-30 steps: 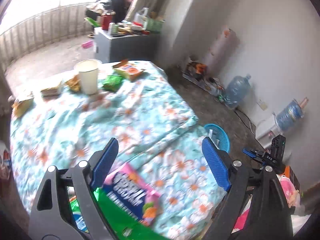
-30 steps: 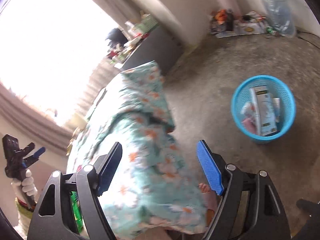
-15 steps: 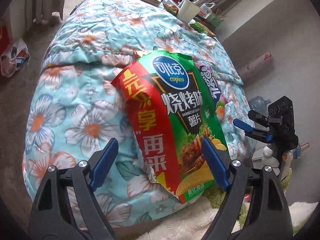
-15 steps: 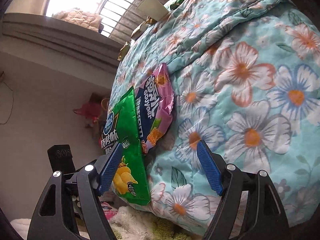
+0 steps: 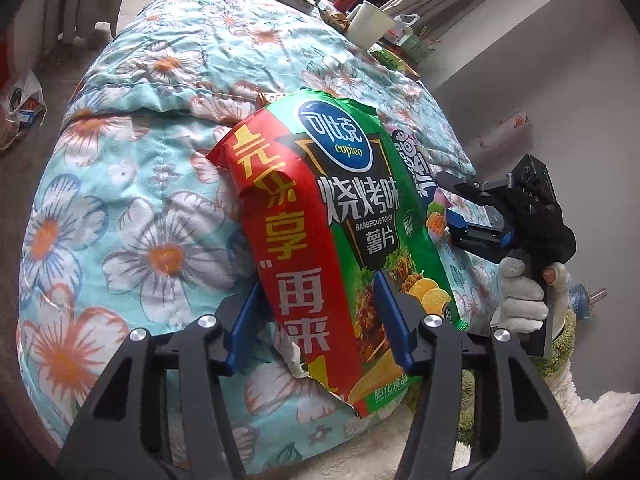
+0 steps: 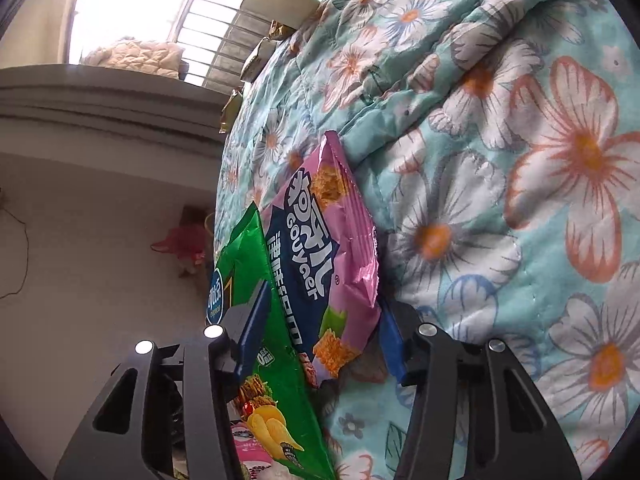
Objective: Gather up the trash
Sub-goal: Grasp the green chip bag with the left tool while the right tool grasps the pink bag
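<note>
Pinching the lower part of the green-and-red chip bag (image 5: pixel 340 248), the left gripper (image 5: pixel 320 326) has its blue pads pressed into the crumpled foil on either side. That bag lies at the near edge of the floral quilt (image 5: pixel 132 208). At its 2 o'clock, the right gripper (image 6: pixel 320 330) clamps both the pink snack bag (image 6: pixel 328 256) and the green one's edge.

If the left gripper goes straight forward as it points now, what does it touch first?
Most likely the green chip bag. The left gripper already has its fingers on either side of the bag's lower part, so the bag fills its path. The quilt lies right behind it; the depth between them is unclear.
</note>
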A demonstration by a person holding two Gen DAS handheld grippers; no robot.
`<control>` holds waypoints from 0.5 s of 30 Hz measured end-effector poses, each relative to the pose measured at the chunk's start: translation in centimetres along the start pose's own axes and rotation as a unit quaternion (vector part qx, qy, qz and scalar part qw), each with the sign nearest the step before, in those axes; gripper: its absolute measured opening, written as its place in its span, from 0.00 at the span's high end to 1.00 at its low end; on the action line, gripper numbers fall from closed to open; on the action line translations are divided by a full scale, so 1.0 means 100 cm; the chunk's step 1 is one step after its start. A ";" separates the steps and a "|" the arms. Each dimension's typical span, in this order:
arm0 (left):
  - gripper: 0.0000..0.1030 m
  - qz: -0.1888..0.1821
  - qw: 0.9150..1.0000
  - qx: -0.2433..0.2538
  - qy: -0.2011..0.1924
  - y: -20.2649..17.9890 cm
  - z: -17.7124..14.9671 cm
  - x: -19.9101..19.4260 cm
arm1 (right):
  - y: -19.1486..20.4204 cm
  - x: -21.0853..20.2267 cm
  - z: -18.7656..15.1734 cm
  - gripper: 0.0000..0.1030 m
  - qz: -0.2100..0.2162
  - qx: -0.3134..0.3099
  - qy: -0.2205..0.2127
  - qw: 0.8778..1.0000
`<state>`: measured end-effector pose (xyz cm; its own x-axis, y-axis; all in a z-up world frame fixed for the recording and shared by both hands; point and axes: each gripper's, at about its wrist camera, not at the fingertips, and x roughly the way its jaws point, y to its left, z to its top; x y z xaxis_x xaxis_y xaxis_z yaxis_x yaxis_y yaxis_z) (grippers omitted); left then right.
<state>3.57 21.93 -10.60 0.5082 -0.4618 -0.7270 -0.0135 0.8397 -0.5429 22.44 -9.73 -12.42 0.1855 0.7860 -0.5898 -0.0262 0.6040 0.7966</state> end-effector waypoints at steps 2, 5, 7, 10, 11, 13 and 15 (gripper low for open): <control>0.61 -0.014 1.000 -0.002 0.000 0.002 0.000 0.001 | 0.000 0.002 0.000 0.59 -0.006 0.002 -0.004 1.000; 0.72 -0.024 1.000 -0.010 -0.004 0.007 -0.001 0.001 | -0.007 0.002 0.001 0.70 -0.006 0.021 -0.009 1.000; 0.79 -0.031 0.999 -0.016 -0.006 0.011 -0.002 -0.002 | -0.013 -0.001 -0.001 0.86 0.003 0.037 -0.010 0.999; 0.91 -0.059 0.998 -0.028 -0.014 0.016 -0.001 -0.010 | -0.017 -0.010 -0.006 0.92 0.023 0.044 -0.026 0.998; 0.92 -0.068 0.997 -0.029 -0.020 0.016 0.000 -0.013 | -0.016 -0.015 -0.007 0.93 0.029 0.042 -0.035 0.998; 0.94 -0.079 0.996 -0.027 -0.035 0.013 0.003 -0.021 | -0.014 -0.027 -0.009 0.94 0.036 0.037 -0.055 0.997; 0.95 -0.101 0.993 -0.023 -0.051 0.008 0.007 -0.029 | -0.015 -0.044 -0.010 0.94 0.040 0.033 -0.075 0.996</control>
<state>2.66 24.18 -8.65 0.5898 -0.5865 -0.5552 0.0599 0.7174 -0.6941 20.70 -13.92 -11.12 0.3295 0.8003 -0.5010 0.0172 0.5254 0.8507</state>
